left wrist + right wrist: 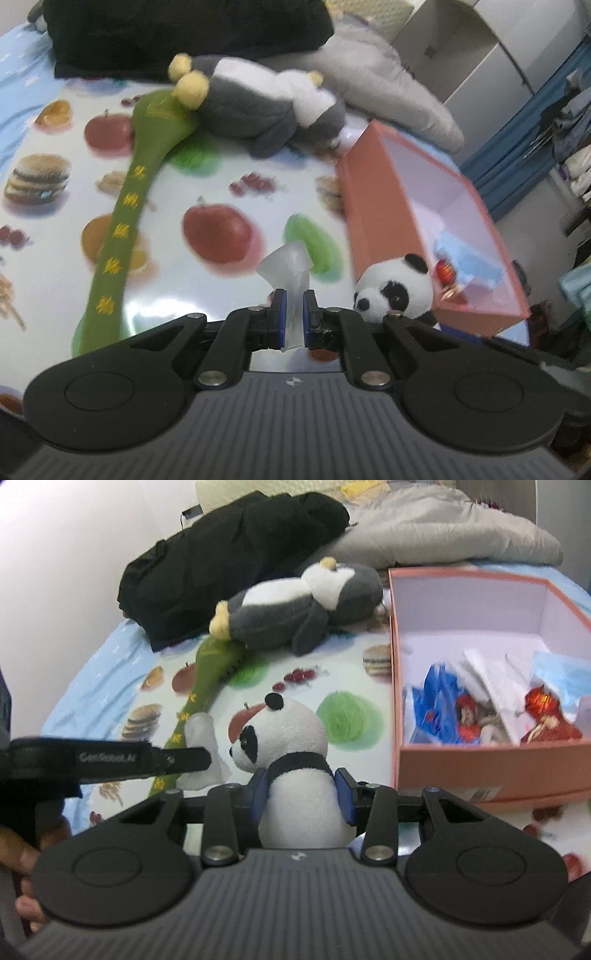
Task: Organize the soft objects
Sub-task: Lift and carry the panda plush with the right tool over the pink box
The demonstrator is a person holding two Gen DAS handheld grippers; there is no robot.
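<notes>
My left gripper [294, 308] is shut on a small translucent white soft piece [286, 266], held just above the fruit-print cloth; the piece also shows in the right wrist view [201, 734]. My right gripper [303, 792] is shut on a small panda plush [291, 746], upright, left of the pink box [465, 771]. The panda also shows in the left wrist view [393, 291], beside the pink box [373, 206]. A grey and white penguin plush [258, 107] lies at the back. A long green embroidered cloth piece [125, 206] lies on the left.
The pink box holds blue packets [436, 705], white paper and red ornaments [546, 716]. A black garment [236, 554] and a grey pillow [443, 531] lie at the back. The fruit-print cloth [221, 177] covers the bed. Clothes hang at the right [569, 122].
</notes>
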